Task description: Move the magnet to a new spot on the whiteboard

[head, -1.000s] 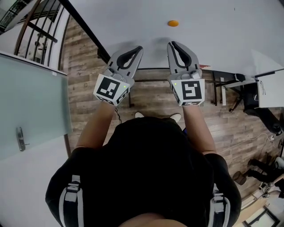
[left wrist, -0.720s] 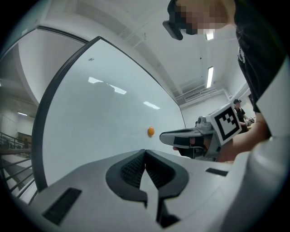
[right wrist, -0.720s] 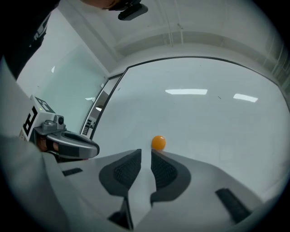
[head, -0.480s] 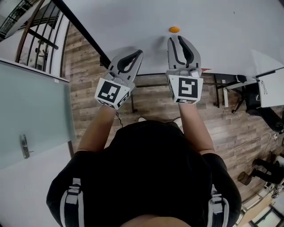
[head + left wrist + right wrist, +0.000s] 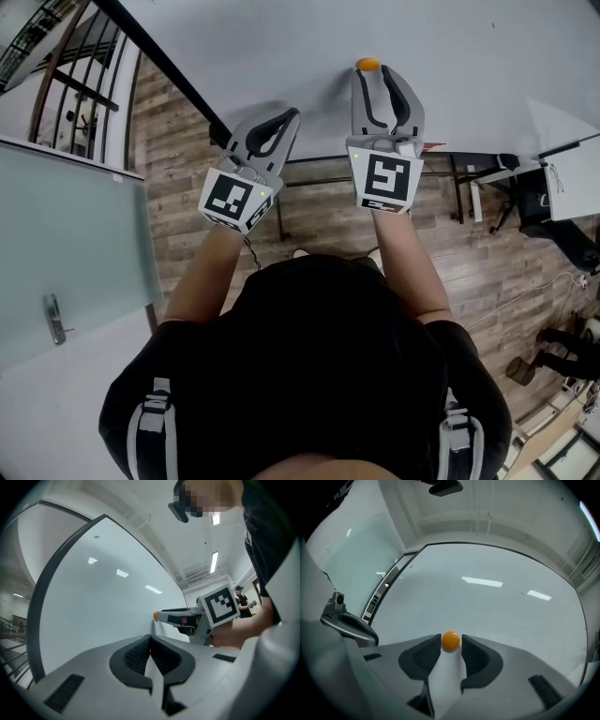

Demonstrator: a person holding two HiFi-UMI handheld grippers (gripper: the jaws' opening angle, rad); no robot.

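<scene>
The small round orange magnet (image 5: 450,640) sits on the glossy white whiteboard (image 5: 487,606), right between the tips of the right claw (image 5: 451,645). That claw's jaws have just been opening, and they stand apart on either side of the magnet with a thin gap at each pad, so nothing is gripped. In the head view the magnet peeks out at that claw's left tip, its lower edge hidden behind the grey jaw.

The left claw (image 5: 150,640) is closed tight, its ribbed black pads meeting with nothing between them. It is held to the left of the right one, well apart from the magnet — whether its tip touches the board cannot be told. The board's black frame (image 5: 169,77) shows along its left side; its right side runs out of the head view.
</scene>
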